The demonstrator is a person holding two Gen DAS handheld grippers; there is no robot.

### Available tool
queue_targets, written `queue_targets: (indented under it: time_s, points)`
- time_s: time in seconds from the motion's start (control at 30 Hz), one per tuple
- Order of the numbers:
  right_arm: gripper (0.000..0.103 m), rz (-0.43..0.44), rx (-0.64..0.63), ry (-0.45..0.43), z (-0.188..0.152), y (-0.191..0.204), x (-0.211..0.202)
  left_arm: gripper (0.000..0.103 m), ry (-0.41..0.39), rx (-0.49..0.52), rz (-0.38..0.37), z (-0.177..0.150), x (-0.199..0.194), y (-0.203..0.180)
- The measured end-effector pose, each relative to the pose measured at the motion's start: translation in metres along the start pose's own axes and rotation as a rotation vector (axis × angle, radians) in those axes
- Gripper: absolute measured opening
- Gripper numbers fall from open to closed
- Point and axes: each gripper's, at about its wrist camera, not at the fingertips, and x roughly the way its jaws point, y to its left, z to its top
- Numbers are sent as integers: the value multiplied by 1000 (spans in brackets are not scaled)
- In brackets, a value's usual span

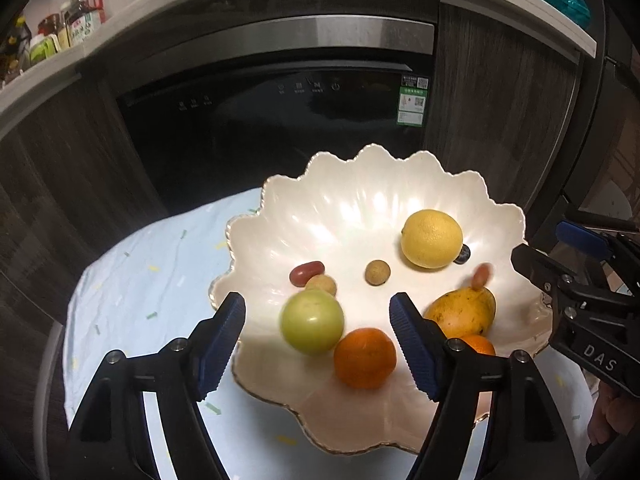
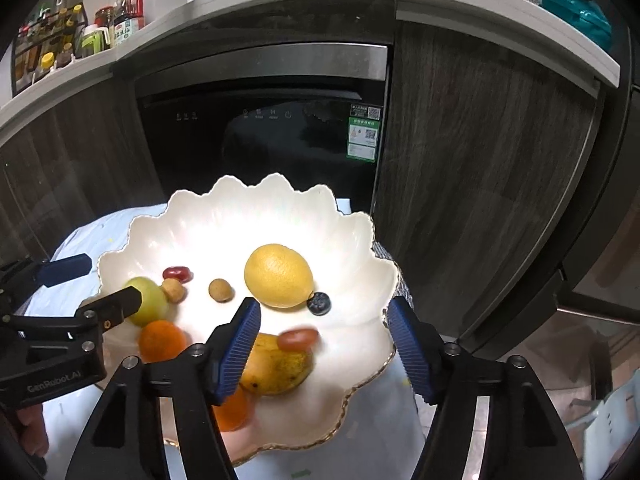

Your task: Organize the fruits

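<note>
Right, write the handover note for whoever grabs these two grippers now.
Left gripper: open, empty, hovering over the near left part of the bowl.
Right gripper: open, empty, over the bowl's right side.
In the bowl: lemon, blueberry, mango, green fruit, two oranges, two small brown round fruits, a red date. A second red date, blurred, is above the mango.
Done: all visible fruit is in the bowl.
Left: no fruit shows on the cloth; check outside view.
</note>
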Motion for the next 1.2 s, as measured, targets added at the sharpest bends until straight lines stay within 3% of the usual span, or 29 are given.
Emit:
queue_targets:
  time_s: [0.07, 0.23, 1.2]
  points:
    - [78, 1, 6, -9, 0, 0, -5, 85, -17, -2, 10, 0, -8, 1]
    - [83, -2, 14, -34, -1, 1, -23, 93, -42, -22, 36, -2, -28, 3]
    - [84, 30, -24, -155, -35, 31, -168, 99, -126, -117, 129, -64, -176, 14]
